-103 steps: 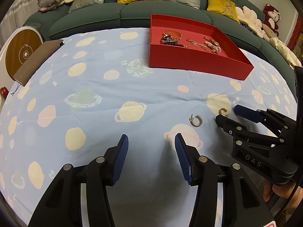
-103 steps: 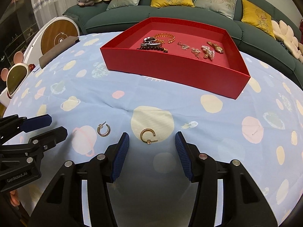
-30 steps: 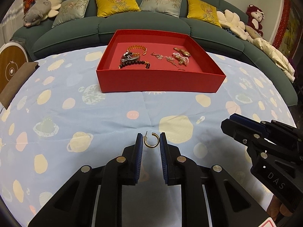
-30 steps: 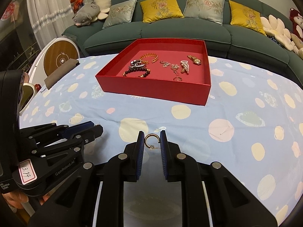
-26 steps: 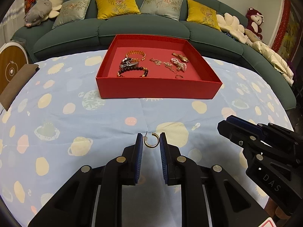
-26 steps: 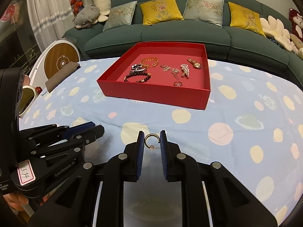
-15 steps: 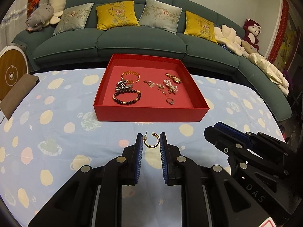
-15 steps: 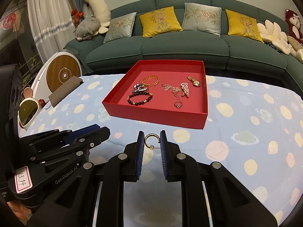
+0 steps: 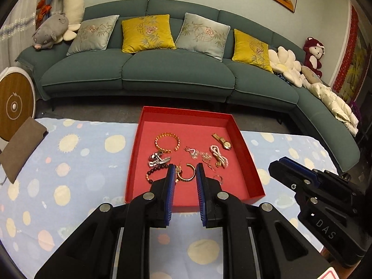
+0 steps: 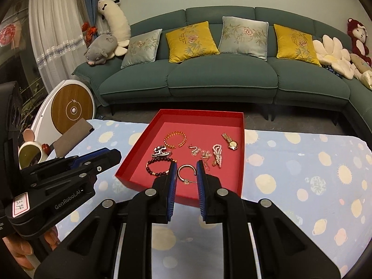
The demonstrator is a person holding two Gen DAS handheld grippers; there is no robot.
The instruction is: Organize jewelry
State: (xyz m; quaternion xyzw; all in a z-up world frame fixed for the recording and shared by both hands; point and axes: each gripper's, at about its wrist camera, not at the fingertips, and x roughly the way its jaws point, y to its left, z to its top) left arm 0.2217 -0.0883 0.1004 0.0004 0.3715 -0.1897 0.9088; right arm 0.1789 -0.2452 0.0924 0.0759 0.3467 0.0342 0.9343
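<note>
Counting two hoop earrings: left gripper [image 9: 184,174] clamps one hoop [image 9: 186,173], right gripper [image 10: 185,172] clamps the other hoop [image 10: 186,174], jaws nearly closed, both before the red tray [image 9: 246,148] (one tray). Only the right view shows a mug [image 10: 30,155] left of it. Both have risen since, now over its near edge.

Left wrist cam: rides above table [image 9: 69,162], looks forward and down along own fingers [image 9: 171,186], tray [image 9: 253,174] close, sofa [image 9: 162,69] behind. Right wrist cam: same aim, set further right. Shared: tray [image 10: 241,153], table [image 10: 302,162], sofa [image 10: 220,76]; each catches other gripper at its edge.
</note>
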